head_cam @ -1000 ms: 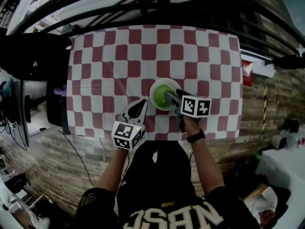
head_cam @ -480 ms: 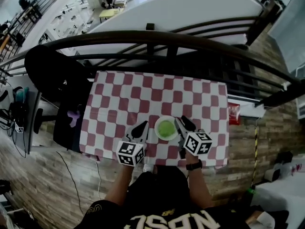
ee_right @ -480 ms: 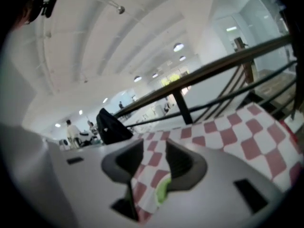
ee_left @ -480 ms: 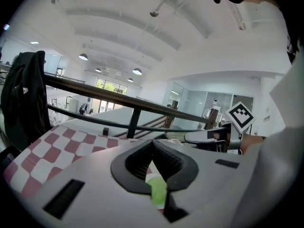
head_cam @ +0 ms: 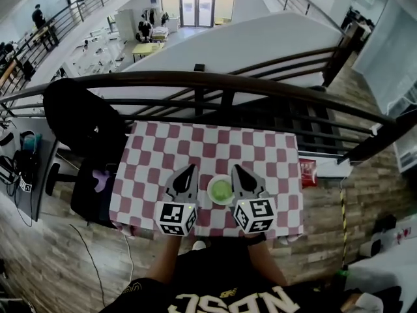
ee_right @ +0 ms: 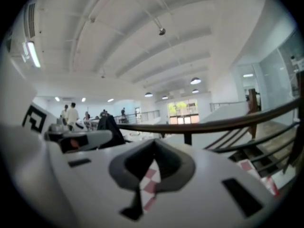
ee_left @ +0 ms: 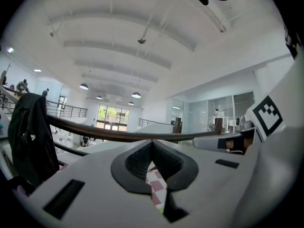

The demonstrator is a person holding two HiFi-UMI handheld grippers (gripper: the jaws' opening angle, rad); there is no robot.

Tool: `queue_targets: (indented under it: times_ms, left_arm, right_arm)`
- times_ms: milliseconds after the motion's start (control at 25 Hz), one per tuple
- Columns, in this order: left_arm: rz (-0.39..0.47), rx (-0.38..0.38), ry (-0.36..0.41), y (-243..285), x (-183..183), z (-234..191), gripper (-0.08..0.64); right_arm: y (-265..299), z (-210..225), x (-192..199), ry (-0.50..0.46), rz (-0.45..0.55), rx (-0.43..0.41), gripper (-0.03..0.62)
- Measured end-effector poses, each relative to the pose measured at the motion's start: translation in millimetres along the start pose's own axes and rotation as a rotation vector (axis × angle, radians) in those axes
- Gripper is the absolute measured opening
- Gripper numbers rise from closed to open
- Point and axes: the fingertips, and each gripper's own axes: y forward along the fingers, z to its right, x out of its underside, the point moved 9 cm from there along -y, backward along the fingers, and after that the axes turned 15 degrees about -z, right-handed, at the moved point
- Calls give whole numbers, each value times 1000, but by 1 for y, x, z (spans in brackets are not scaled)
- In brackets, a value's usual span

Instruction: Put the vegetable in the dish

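A white dish [head_cam: 221, 190] holding the green vegetable [head_cam: 221, 190] stands near the front edge of the red-and-white checked table [head_cam: 195, 142]. My left gripper [head_cam: 191, 168] is raised just left of the dish, and my right gripper [head_cam: 236, 168] is raised just right of it. Both point away from me. In the left gripper view the left gripper [ee_left: 152, 141] is shut with nothing in it, and only a sliver of checked cloth shows through the gap. The right gripper [ee_right: 153, 141] looks the same in its own view: shut and empty.
A black curved railing [head_cam: 215, 80] runs behind the table. A black jacket [head_cam: 78, 119] hangs at the left, above a purple object [head_cam: 101, 177]. A red packet [head_cam: 307, 173] lies off the table's right edge. Brick-patterned floor surrounds the table.
The right gripper came out of the dish, leaving the vegetable there, and its jaws went shut. Both grippers rose to flank the dish. The head view tilted up and pulled back.
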Motion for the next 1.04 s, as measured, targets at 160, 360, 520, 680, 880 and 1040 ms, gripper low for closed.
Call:
queue_targets:
  times_ms: [160,360,520,680,880,1040]
  left_arm:
    - [75,-23,21,-10,-11,4,17]
    - [95,-15,-8,-11,-7,9,17]
    - [93,19,0,-12,-4,15,17]
    - [80,63,-1,-9,-5,20,17]
    - [88,113,34,-6,-14,26,17]
    - [76,82,26,-3,-14,22,17]
  right_arm:
    - [-5,-17,1,-31,20,23,15]
    - [-13,-22,0,-60,29,65,14]
    - [-15,-17,-1,-47,38,104,15]
    - [-12,-14,-8,-36,49,90,15]
    - [-3,-10,-22,-41,65,85,15]
    - [8,-9,-29,-40,55,70,15]
